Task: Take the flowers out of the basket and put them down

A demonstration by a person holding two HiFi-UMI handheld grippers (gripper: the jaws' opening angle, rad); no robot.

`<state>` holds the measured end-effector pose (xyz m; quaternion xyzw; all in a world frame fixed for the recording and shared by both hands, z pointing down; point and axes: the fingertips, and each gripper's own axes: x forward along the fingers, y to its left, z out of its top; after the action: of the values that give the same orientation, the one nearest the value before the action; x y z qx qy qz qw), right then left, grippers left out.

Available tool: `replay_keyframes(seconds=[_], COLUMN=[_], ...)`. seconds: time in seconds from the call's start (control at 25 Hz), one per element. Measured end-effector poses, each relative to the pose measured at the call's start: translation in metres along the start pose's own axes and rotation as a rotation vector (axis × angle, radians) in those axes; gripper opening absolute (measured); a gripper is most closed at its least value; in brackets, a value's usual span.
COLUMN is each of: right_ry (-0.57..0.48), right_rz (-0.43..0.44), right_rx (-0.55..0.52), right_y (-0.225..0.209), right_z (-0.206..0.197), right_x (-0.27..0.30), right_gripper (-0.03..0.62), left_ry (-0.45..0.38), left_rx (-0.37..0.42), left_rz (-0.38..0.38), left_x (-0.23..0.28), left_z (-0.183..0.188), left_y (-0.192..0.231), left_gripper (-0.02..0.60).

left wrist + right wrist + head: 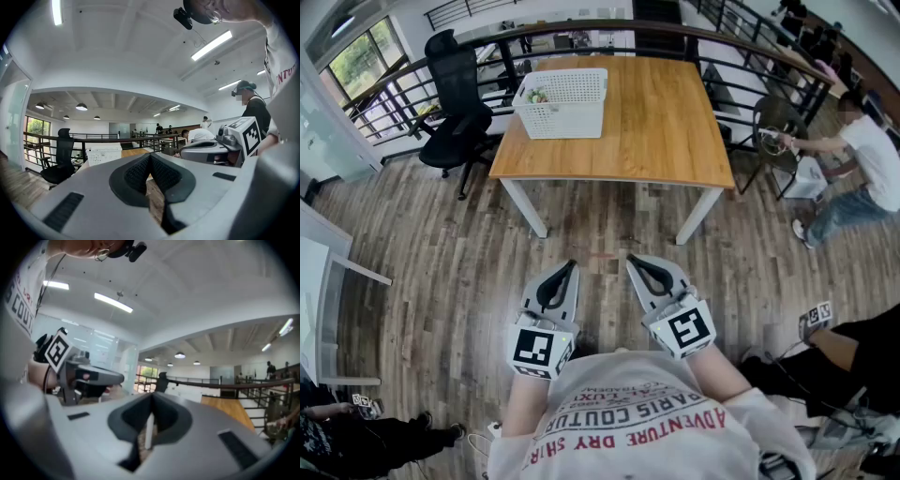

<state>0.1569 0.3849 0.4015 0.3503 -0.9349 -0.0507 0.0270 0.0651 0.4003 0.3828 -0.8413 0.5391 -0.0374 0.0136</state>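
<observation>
Flowers (536,95) lie inside the white basket (567,120) at the far left corner of the tabletop (656,122), well apart from the left gripper (570,267) and right gripper (634,261), both low over the floor (441,253), jaws pressed together on nothing.

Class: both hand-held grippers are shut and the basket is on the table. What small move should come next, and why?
Probably a step toward the table: the left hand-held gripper and right hand-held gripper hang over the floor, well short of the basket where the flowers lie.
</observation>
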Motion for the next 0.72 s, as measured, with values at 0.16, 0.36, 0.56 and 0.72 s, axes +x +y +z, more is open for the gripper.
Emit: replay_keyframes(seconds=[0.16,0.36,0.56,0.72], right_ry=[0.005,0.021,0.020,0.038], right_rz=[0.005,0.010,-0.008,-0.007], right_rx=[0.008,0.027,0.084,0.120], right_y=[0.003,0.001,-0.010,-0.021], right_z=[-0.005,-0.012,-0.018,-0.025], right_x=[0.001,0.004,0.009,0.016], right_gripper=[0.028,0.028,0.028,0.028], left_ry=[0.011,0.021,0.037,0.055], left_rx=[-0.008,-0.022,-0.038,-0.067], left_rz=[0.002,0.008,0.018,0.031], left_x=[-0.003,0.000,0.006,0.016], left_z=[-0.005,-0.010,-0.017,-0.024], left_y=[0.001,0.004,0.009,0.015], left_gripper=[0.025,0.025,0.025,0.025])
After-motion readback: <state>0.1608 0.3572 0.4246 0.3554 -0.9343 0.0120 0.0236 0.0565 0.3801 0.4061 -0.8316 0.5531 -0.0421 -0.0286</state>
